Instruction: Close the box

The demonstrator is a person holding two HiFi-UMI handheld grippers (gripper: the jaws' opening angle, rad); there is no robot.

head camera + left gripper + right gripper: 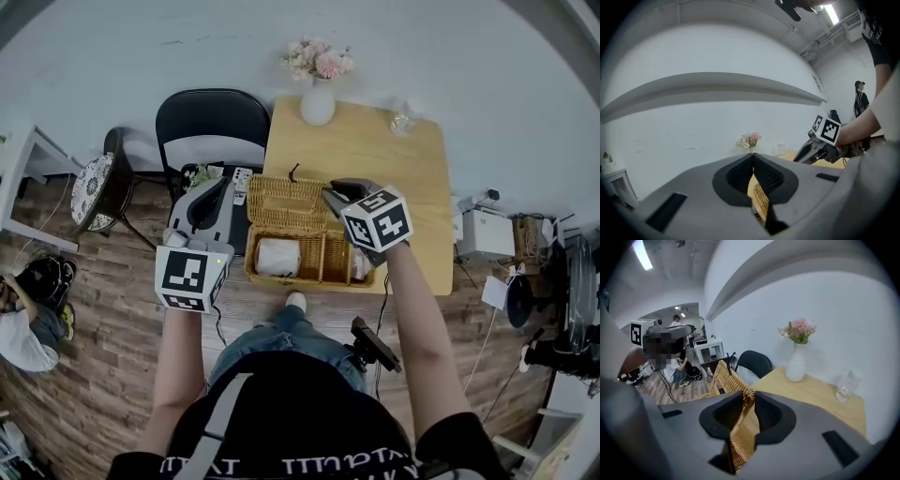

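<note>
A wicker box (309,278) stands at the near edge of the wooden table (394,169), its wicker lid (286,202) raised on the far side. My right gripper (330,197) is shut on the lid's right edge. In the right gripper view the woven lid edge (723,376) runs between the pads of the right gripper (749,394). My left gripper (223,185) hovers to the left of the box, apart from it. Its tips meet in the left gripper view (753,155) with nothing held. A white roll (277,256) lies inside the box.
A white vase of pink flowers (318,103) and a clear glass (401,122) stand at the table's far edge. A black chair (212,122) stands left of the table, with a small round stool (94,192) beyond it. A person (677,371) sits on the floor at left.
</note>
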